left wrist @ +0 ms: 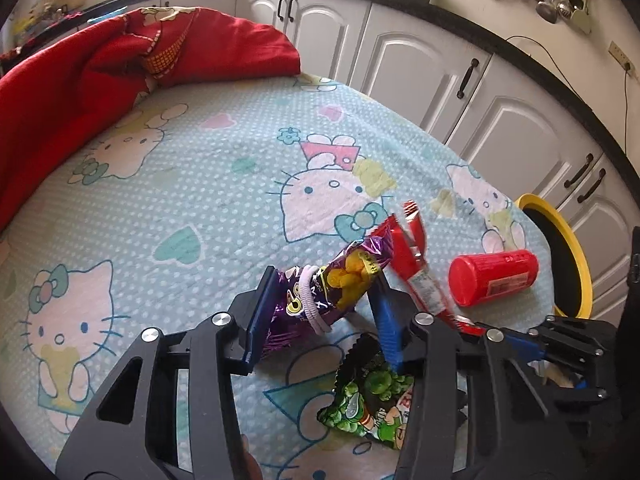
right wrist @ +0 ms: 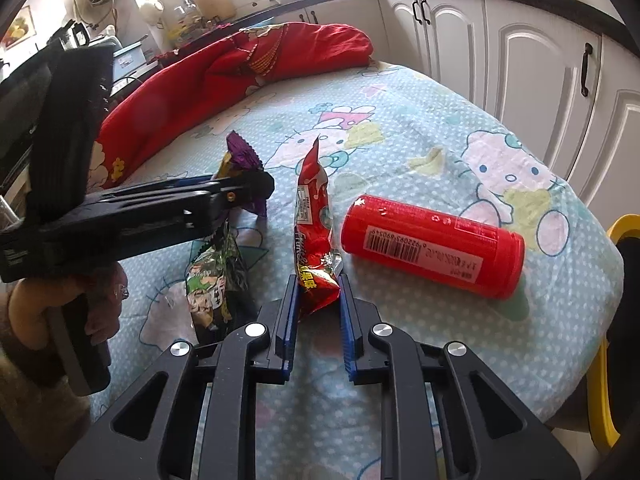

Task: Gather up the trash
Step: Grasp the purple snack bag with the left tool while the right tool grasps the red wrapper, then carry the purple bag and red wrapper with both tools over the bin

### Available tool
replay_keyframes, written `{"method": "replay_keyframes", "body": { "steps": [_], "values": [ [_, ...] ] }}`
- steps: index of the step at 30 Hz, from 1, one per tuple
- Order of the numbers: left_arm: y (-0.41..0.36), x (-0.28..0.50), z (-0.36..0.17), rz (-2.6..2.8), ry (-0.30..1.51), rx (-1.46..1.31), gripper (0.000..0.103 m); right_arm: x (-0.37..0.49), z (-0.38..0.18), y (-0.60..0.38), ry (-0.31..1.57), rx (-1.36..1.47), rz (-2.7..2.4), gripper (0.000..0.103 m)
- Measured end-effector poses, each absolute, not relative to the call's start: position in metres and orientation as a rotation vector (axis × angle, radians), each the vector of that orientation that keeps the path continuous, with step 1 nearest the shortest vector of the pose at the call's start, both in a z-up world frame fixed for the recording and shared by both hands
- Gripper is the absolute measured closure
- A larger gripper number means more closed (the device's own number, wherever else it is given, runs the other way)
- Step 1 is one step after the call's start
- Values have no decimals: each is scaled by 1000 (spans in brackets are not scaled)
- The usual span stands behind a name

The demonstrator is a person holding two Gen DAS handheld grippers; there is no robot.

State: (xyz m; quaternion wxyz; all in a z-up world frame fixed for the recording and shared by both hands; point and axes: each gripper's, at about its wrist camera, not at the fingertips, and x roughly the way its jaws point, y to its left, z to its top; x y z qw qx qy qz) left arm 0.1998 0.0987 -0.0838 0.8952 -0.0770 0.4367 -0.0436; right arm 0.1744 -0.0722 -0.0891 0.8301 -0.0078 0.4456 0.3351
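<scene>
Kitchen cupboards (right wrist: 516,52) and a dark worktop ring a table under a pale blue cartoon-cat cloth (left wrist: 192,184), with a red blanket (left wrist: 100,64) heaped at its far end. Every piece of trash lies at the near end, close to a yellow-rimmed bin (left wrist: 568,256) that stands just past the table's edge.

Largest is the red canister (right wrist: 432,244), lying on its side nearest the bin, its long axis running across the table with the cap end toward the bin. It looks stiff, smooth and likely to roll; a hold across its middle should suit it.

Next, farther from the bin, is the red snack packet (right wrist: 316,236), long axis pointing away up the table, torn tip raised. The right gripper (right wrist: 318,300) is clamped on its near end. It looks light, crinkly and slippery, so a crumpled end holds best.

Farther still, the purple packet (left wrist: 316,292), tilted toward the bin, sits squeezed between the left gripper's (left wrist: 320,312) pads at its lower half; a white band circles it.

Smallest showing, the green packet (left wrist: 372,404) lies flat and free under the left gripper, soft and light.
</scene>
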Motion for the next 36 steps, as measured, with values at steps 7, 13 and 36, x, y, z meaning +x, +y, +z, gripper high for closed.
{"method": "replay_keyframes", "body": {
  "steps": [7,13,36],
  "values": [
    [99,193,-76,-68,889,-151,85,165,-76,-79,914,-18,731,85],
    [89,181,-52,-67,825,-131,85,157,-58,-90,870,-9,745,85],
    [-2,167,19,-211,663,-55,85,163,-15,-194,763,53,595,94]
  ]
}}
